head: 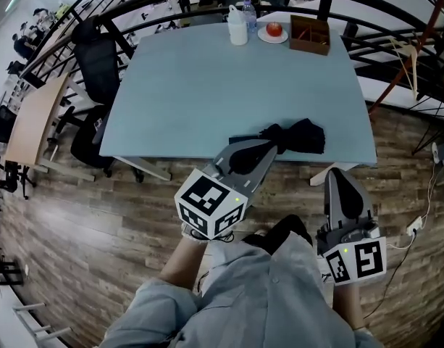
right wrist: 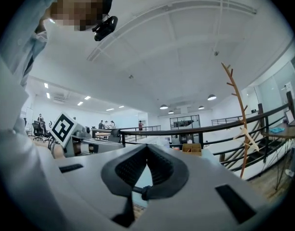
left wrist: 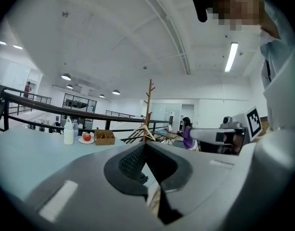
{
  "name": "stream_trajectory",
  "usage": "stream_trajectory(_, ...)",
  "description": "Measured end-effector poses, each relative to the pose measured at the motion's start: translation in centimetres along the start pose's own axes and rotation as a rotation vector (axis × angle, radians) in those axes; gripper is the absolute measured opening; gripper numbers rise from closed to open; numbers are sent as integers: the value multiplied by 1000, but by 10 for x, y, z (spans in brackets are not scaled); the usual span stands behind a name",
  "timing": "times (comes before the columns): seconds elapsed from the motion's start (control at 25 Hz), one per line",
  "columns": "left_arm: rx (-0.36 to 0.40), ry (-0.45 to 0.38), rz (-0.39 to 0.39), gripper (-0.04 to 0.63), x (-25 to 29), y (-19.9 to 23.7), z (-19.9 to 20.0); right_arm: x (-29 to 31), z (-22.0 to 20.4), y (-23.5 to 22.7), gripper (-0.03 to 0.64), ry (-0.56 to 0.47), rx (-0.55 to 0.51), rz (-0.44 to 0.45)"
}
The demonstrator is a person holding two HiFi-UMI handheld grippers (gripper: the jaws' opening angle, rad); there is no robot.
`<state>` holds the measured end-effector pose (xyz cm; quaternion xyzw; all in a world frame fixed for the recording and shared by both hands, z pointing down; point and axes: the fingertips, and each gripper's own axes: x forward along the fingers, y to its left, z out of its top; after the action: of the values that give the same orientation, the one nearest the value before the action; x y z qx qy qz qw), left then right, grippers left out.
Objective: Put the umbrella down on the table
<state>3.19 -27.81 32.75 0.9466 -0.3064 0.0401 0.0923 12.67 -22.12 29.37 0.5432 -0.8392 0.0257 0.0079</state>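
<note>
The black folded umbrella (head: 301,136) lies on the light blue table (head: 207,85), close to its near edge. My left gripper (head: 272,148) reaches over that edge, its tips over the umbrella's left end; they show no hold on it. In the left gripper view the left gripper (left wrist: 146,143) is shut, tips meeting, nothing between them. A scrap of the black umbrella (left wrist: 142,178) shows through the gap lower down. My right gripper (head: 336,171) hangs over the floor just short of the table's near right corner. In its own view the right gripper (right wrist: 147,146) is shut and empty.
At the table's far edge stand a white bottle (head: 237,29), a plate with a red apple (head: 274,30) and a wooden box (head: 309,35). A black office chair (head: 98,60) is at the left. A black railing runs behind. Cables (head: 424,216) lie on the floor, right.
</note>
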Motion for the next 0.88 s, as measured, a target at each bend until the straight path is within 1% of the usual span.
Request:
stream_trajectory(0.16,-31,-11,16,5,-8,-3,-3,6,9,4,0,-27,-1,2)
stream_trajectory(0.32,-65,-20,29,5,-15,0,-5,12,12,8,0,-26,-23,17)
stream_trajectory(0.64,-80,-37,34,5,-17,5,-2,16,13,7,0,-6,-53,26)
stream_trajectory(0.88,-111,-45,20,5,-18,5,-5,16,13,4,0,-9,-72,31)
